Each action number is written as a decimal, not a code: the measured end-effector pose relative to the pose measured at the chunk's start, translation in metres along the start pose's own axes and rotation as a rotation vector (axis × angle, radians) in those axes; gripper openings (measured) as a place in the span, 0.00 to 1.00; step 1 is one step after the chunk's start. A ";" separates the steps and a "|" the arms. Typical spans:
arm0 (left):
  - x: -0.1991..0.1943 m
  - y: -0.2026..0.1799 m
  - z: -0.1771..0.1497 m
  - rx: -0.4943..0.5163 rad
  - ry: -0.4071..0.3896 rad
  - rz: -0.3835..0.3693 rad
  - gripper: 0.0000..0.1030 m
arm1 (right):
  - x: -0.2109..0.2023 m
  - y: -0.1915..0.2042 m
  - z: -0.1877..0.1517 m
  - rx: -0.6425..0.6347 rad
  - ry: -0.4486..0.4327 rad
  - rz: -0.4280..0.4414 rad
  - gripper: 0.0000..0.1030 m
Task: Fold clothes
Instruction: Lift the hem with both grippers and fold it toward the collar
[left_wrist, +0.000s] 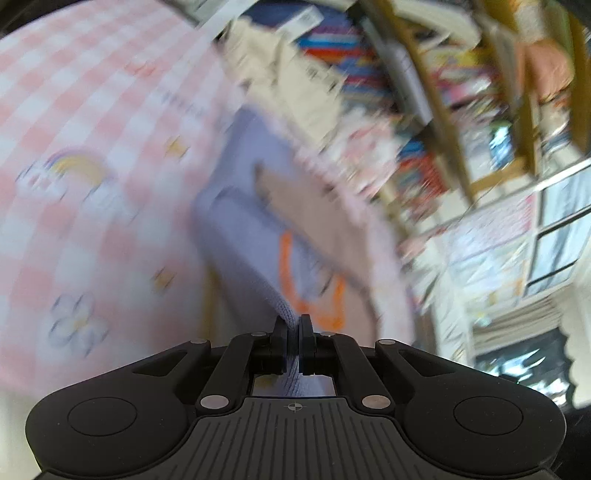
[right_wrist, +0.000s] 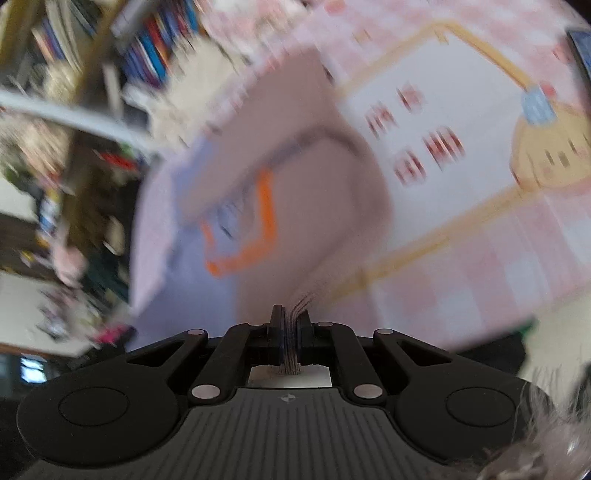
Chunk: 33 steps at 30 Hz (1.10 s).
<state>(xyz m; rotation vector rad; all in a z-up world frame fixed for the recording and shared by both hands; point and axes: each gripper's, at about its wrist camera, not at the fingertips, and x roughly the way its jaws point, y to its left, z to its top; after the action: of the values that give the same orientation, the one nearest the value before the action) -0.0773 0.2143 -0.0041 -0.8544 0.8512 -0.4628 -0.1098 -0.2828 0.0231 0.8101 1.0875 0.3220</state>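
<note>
The left gripper's (left_wrist: 294, 334) fingers are clamped on a lavender edge of the garment (left_wrist: 255, 229), which stretches ahead above the pink checked cloth (left_wrist: 74, 110). The right gripper (right_wrist: 290, 332) pinches its brownish ribbed edge — garment (right_wrist: 321, 206) lifted, blurred.

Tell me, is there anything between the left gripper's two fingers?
Yes. In the left wrist view, a fold of the lavender knit garment is pinched between the fingers of the left gripper; no gap is visible.
</note>
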 end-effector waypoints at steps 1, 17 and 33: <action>0.001 -0.001 0.007 -0.015 -0.039 -0.029 0.04 | -0.003 0.003 0.008 0.002 -0.033 0.032 0.06; 0.079 -0.010 0.124 -0.104 -0.257 0.026 0.04 | 0.040 0.036 0.138 0.063 -0.408 0.177 0.06; 0.124 -0.007 0.163 0.089 -0.162 0.258 0.61 | 0.095 0.022 0.191 -0.051 -0.437 -0.161 0.41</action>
<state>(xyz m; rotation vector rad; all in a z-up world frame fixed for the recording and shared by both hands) 0.1275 0.2040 0.0042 -0.6786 0.7727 -0.2011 0.1040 -0.2916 0.0181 0.7011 0.7245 0.0314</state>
